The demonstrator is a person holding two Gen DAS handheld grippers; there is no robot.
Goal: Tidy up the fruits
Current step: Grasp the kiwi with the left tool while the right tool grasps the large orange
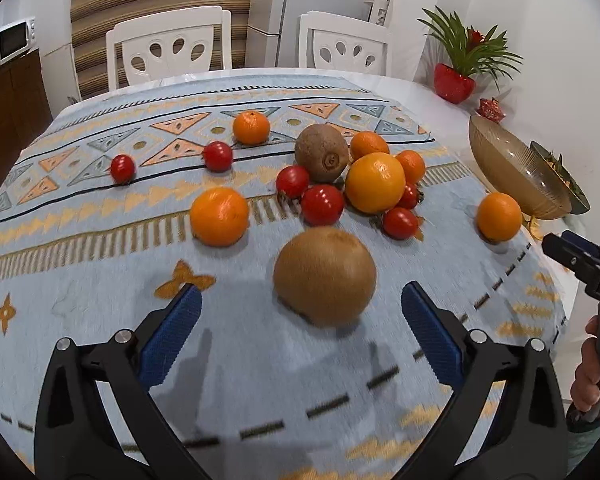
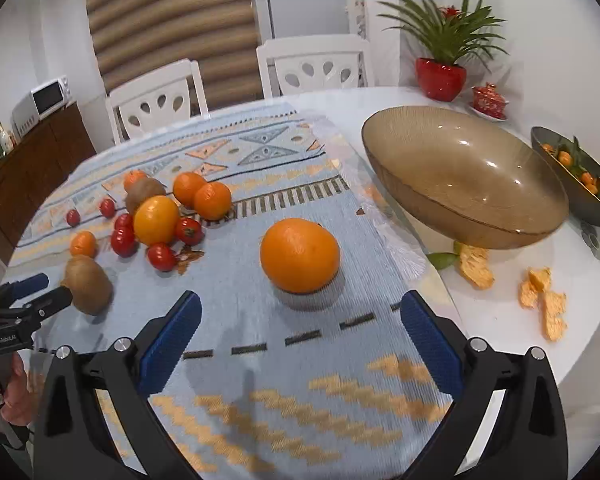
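Both grippers are approaching fruit, jaws spread: the left gripper (image 1: 300, 312) is facing a kiwi (image 1: 325, 276) at twelve o'clock, the right gripper (image 2: 300, 312) an orange (image 2: 299, 255); each next needs closing gently.

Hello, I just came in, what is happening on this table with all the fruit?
A person holds a gripper in each hand and is sorting fruit scattered on a patterned cloth. The left gripper is open, lined up on a kiwi. The right gripper is open too, facing a lone orange. Neither fruit is gripped yet. The big amber bowl beside the cloth is empty, and the other oranges, tomatoes and a second kiwi lie on the cloth.
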